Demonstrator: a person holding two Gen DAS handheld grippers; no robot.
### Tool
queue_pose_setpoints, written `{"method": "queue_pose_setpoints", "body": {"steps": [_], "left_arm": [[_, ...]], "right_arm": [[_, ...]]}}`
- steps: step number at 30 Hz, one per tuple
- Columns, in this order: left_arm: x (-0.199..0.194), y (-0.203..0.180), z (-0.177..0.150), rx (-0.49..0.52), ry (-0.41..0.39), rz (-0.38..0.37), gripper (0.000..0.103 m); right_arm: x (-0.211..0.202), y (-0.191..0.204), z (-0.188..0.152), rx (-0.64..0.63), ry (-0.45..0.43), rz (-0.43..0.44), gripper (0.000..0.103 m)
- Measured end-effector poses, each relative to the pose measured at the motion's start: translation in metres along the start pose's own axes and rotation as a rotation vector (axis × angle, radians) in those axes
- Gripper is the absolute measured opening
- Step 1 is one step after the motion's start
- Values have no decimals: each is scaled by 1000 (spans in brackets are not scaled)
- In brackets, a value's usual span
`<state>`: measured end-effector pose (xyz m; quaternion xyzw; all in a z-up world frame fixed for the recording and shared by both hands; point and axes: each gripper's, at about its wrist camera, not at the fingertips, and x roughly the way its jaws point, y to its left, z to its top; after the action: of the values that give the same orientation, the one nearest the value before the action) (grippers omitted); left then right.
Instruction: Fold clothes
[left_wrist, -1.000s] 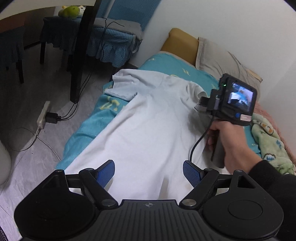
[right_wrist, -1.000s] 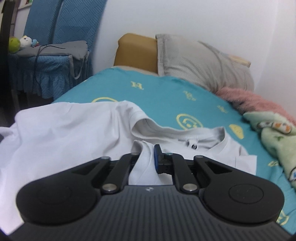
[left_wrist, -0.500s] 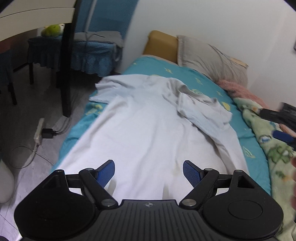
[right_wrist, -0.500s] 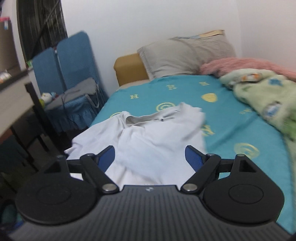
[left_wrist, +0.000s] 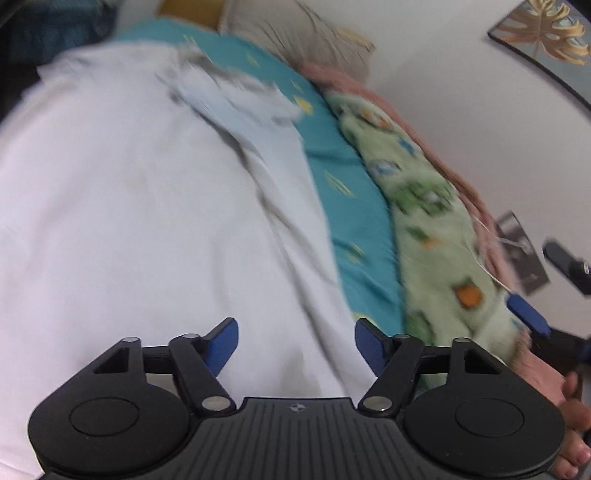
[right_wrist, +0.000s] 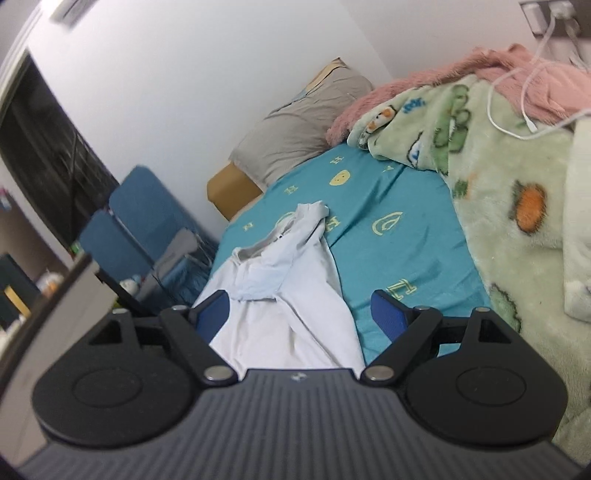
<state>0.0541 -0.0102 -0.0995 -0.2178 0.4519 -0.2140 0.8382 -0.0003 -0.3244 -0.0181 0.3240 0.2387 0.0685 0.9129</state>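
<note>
A white T-shirt (left_wrist: 140, 192) lies spread lengthwise on the teal bed sheet (left_wrist: 347, 184), its right sleeve folded in over the chest (left_wrist: 240, 107). My left gripper (left_wrist: 296, 347) hovers open over the shirt's lower right part, nothing between its blue pads. In the right wrist view the same shirt (right_wrist: 291, 288) runs away from me, collar (right_wrist: 258, 251) at the far end. My right gripper (right_wrist: 303, 314) is open above the shirt's right edge, holding nothing. The right gripper's blue fingertip (left_wrist: 526, 314) and the hand holding it (left_wrist: 546, 384) show at the right of the left wrist view.
A green patterned blanket (right_wrist: 498, 177) and pink fleece (right_wrist: 406, 85) are heaped along the bed's right side, with a white cable (right_wrist: 517, 96) across them. A grey pillow (right_wrist: 295, 122) lies at the head. Blue chairs (right_wrist: 125, 229) and a desk edge (right_wrist: 62, 291) stand left of the bed.
The right gripper let go of the sleeve it had folded inward, opened and drew back to the right. The left gripper swung right and tilted, staying open.
</note>
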Motion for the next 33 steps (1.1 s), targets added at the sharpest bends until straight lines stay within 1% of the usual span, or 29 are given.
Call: {"method": "queue_pose_setpoints", "body": {"steps": [2,5,8,10,12,13,15,16,18,24,27,33], "left_arm": [[23,-13,-11,6,53,-49,66],[54,-28,-24,21,124,-88,64],[79,-33,-34,9,179,-118,64],[91,-34,-37,6,189,-102,64],[93,-35,-37,18,178,-113,62],[91,-36,-36,28,185,-106,56],[88,-38,-34,48,198,-91,17],[84,-38,-33,65,208,-75,12],[71,-38,-33,82,200,-65,6],[25,-30,-18,7,179,-127,4],[3,-16,-9,-31,174,-122,4],[1,22,-13,-41,253,96,4]], "right_arm": [[1,-8,4,29,-2,21,85],[4,-15,5,42,7,29,85],[10,-22,4,58,35,29,85],[16,-26,2,78,68,34,85],[23,-29,1,89,94,37,86],[25,-29,1,90,102,37,85],[29,-28,-1,85,113,36,85],[30,-28,-1,84,117,33,85],[33,-29,-2,89,124,28,85],[40,-31,-3,104,150,20,85],[43,-30,-5,98,162,10,85],[49,-21,-14,71,197,-17,85]]}}
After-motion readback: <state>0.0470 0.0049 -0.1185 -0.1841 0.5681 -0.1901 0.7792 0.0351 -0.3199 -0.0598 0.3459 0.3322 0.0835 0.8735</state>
